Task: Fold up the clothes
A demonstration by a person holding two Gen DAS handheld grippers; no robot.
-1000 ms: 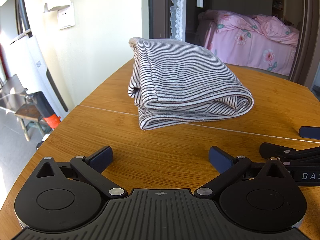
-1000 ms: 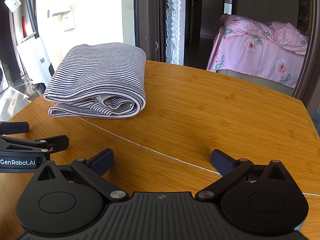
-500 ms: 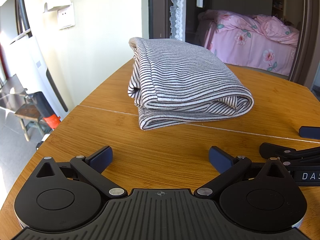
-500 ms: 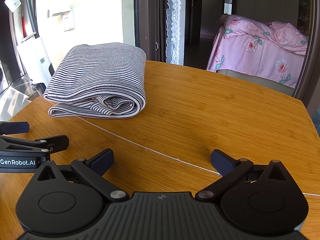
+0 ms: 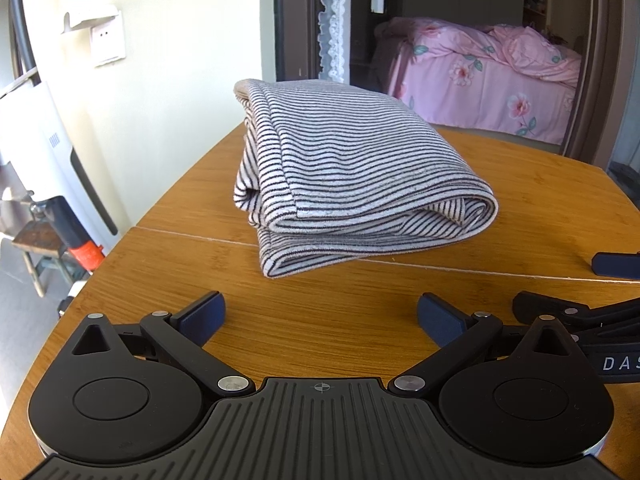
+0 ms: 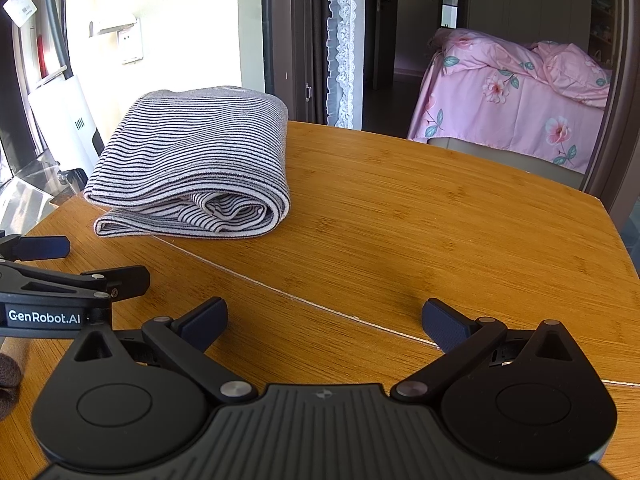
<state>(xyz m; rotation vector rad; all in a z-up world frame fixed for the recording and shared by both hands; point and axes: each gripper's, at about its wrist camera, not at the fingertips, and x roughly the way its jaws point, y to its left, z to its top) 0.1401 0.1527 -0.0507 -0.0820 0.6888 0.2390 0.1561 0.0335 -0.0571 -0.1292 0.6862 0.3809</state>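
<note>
A black-and-white striped garment (image 5: pixel 352 172) lies folded into a thick bundle on the wooden table (image 5: pixel 540 208). It also shows in the right wrist view (image 6: pixel 196 168), at the far left of the table (image 6: pixel 440 220). My left gripper (image 5: pixel 320 316) is open and empty, low over the table, a short way in front of the bundle. My right gripper (image 6: pixel 324 320) is open and empty, to the right of the left one and apart from the garment. Each gripper shows at the edge of the other's view.
The table's left edge curves round near a white appliance (image 5: pixel 44 152) and a small stand (image 5: pixel 44 248). Behind the table a doorway opens onto a bed with pink floral bedding (image 6: pixel 520 96). A seam runs across the tabletop (image 6: pixel 304 300).
</note>
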